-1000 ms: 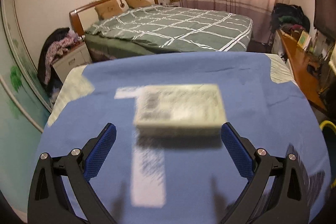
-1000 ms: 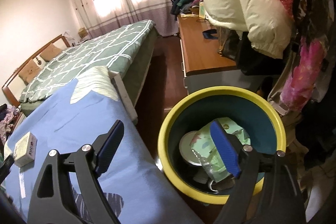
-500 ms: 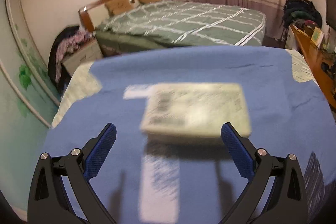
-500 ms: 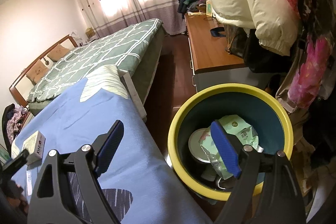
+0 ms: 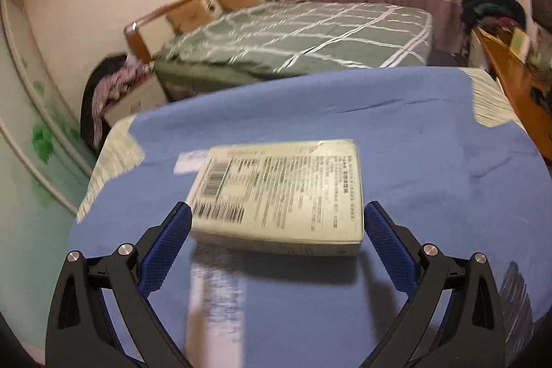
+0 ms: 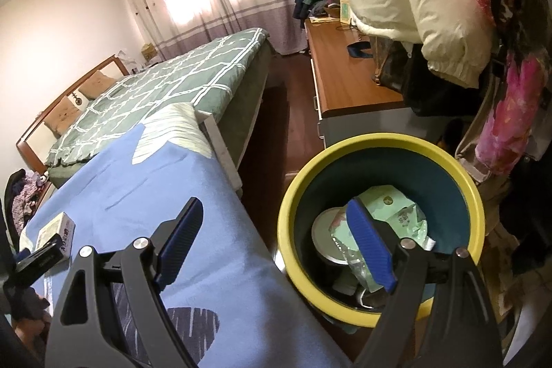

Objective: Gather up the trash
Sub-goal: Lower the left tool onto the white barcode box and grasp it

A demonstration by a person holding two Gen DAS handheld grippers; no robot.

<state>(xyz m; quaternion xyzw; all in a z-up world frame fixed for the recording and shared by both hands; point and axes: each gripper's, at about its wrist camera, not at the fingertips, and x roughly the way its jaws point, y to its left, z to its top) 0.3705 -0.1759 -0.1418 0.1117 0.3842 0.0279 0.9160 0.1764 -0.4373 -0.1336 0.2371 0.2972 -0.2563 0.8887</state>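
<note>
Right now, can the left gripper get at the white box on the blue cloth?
Probably yes: the left gripper is open, the box lies flat between its fingertips, nothing on the blue cloth blocks them.

The left gripper (image 5: 276, 219) has closed in on the box (image 5: 283, 192), which now sits between its fingers (image 5: 165, 250).

One pale printed box (image 5: 283, 192) is lying on the blue sheet (image 5: 414, 161), one box only. One printed paper slip (image 5: 214, 302) is sticking out from under it. Two grippers are showing: left gripper (image 5: 276, 223), right gripper (image 6: 276, 223), each carrying two blue pads. One yellow-rimmed bin (image 6: 472, 195) is standing beside the sheet. Inside it one green wrapper (image 6: 393, 209) and one round metal lid (image 6: 326, 237) are showing; other pieces under them are too hidden to count. One green checked bed (image 6: 172, 81) is sitting behind, with two pillows (image 6: 62, 114) at its head. One wooden dresser (image 6: 345, 81) is standing along the side.
</note>
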